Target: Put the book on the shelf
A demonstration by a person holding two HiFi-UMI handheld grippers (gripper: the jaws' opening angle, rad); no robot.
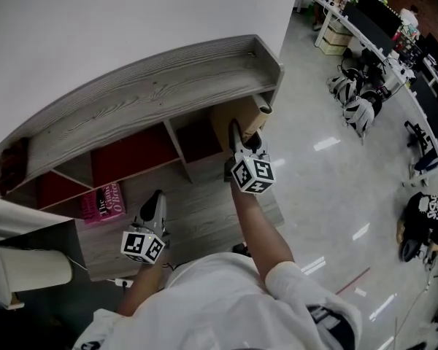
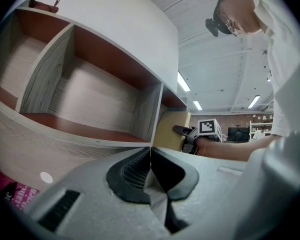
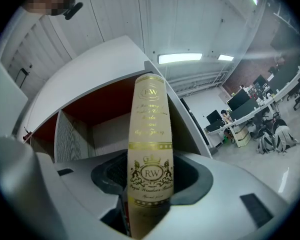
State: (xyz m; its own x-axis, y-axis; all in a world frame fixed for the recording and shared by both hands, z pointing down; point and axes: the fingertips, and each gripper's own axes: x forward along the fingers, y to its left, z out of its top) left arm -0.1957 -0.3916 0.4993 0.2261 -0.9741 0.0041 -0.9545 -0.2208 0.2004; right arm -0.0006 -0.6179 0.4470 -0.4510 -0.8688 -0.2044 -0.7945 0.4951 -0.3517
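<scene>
My right gripper (image 1: 239, 138) is shut on a cream book (image 1: 237, 115) with gold "RW" print on its spine (image 3: 150, 149). The book stands upright at the mouth of the rightmost compartment of the grey wooden shelf (image 1: 153, 93). In the left gripper view the same book (image 2: 171, 129) and the right gripper (image 2: 186, 132) show beside the shelf's end wall. My left gripper (image 1: 158, 199) hangs lower, in front of the bottom row, its jaws pressed together with nothing between them (image 2: 150, 154). A pink book (image 1: 102, 203) lies in the lower left compartment.
The shelf has red-backed compartments (image 2: 90, 104) in two rows, standing against a white wall. A dark object (image 1: 11, 162) lies on the shelf top at its left end. Right of the shelf is glossy floor, with desks, monitors and bags (image 1: 358, 100) and a crouching person (image 1: 427, 214).
</scene>
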